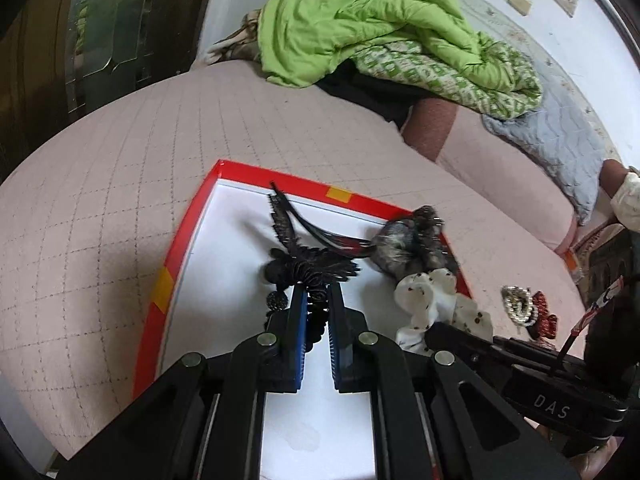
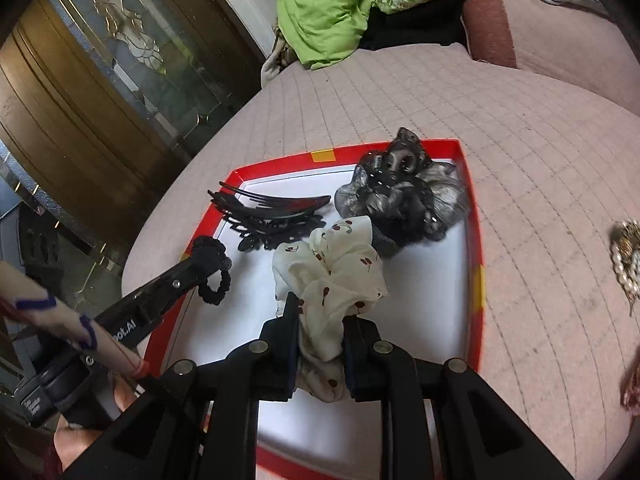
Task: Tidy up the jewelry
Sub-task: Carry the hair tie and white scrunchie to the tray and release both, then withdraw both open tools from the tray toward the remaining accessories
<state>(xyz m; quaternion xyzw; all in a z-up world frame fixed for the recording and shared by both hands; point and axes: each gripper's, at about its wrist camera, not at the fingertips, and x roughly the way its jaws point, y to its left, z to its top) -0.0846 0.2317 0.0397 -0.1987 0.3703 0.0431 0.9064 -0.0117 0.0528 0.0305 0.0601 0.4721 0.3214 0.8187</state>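
Cherry-print scrunchie [image 2: 328, 276] sits pinched in the right gripper [image 2: 320, 312] (above the tray [image 2: 474, 248]).

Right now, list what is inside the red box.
Inside the red box: a black hair comb, a grey-black scrunchie, the cherry-print scrunchie pinched by the right gripper, and a black hair tie in the left gripper. The floor beneath them is covered.
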